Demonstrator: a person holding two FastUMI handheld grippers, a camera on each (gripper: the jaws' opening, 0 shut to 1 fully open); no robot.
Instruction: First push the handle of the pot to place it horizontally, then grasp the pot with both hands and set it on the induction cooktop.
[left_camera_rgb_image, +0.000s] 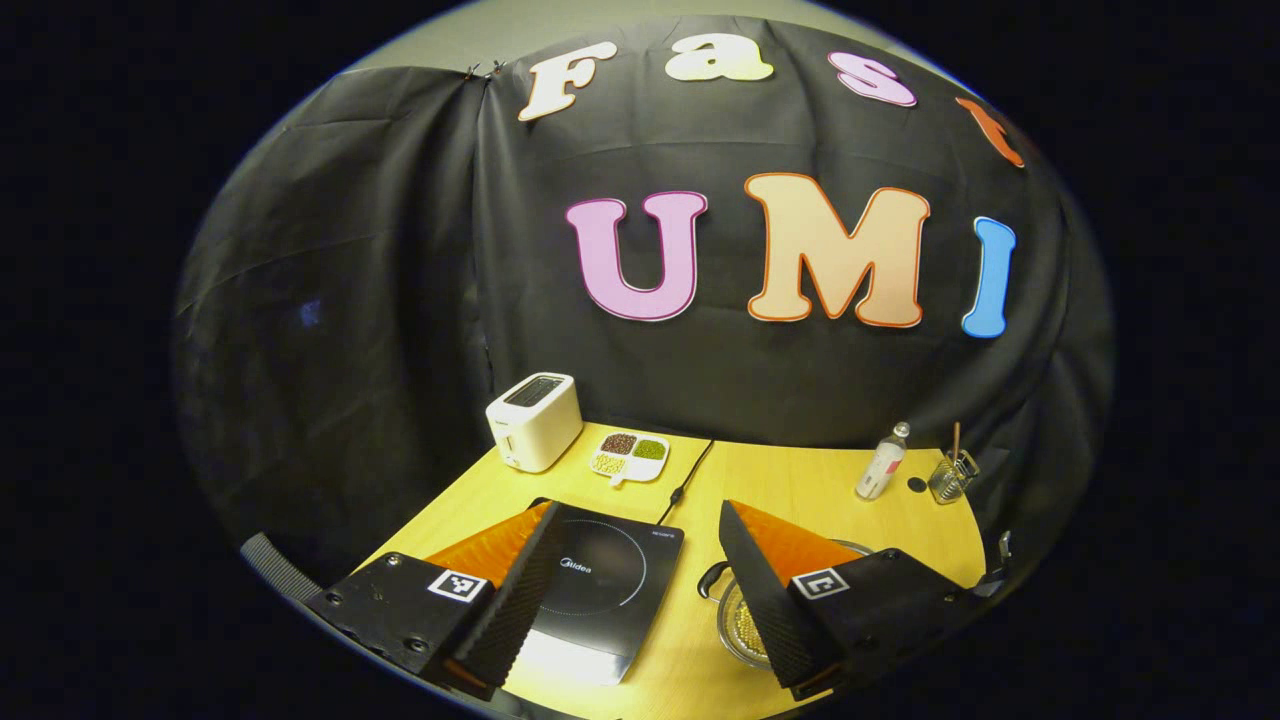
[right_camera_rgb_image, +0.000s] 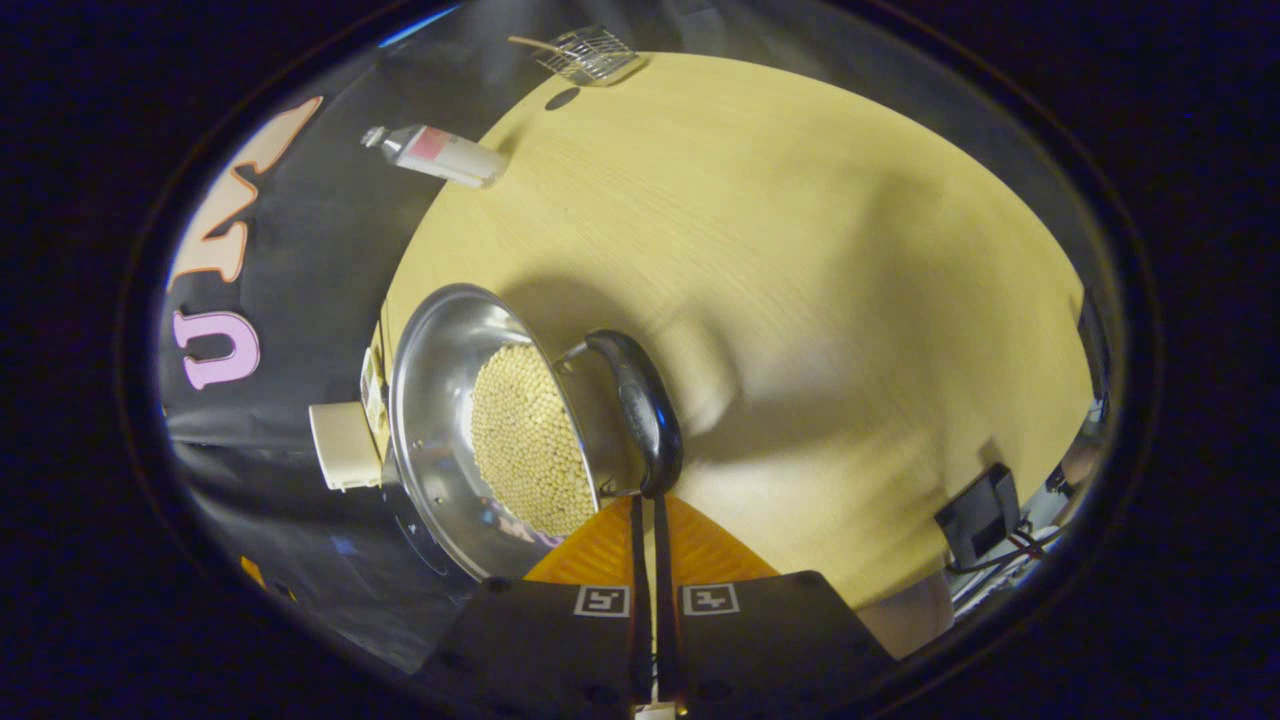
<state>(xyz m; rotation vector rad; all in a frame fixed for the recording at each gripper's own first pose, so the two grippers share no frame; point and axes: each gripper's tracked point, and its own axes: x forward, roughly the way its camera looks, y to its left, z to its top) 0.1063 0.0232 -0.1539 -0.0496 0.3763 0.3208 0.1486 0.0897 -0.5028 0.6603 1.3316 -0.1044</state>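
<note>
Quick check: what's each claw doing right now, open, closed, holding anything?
Left claw: open, holding nothing, above the induction cooktop.
Right claw: closed, empty, tips at the pot handle.

A pale yellow wood-grain counter (left_camera_rgb_image: 800, 480) is standing against a draped black cloth wall (left_camera_rgb_image: 380, 300), which is wrapping around its back and left side. Overhead light is glaring on the wood, and soft shadows are falling across the counter in the right gripper view.
</note>
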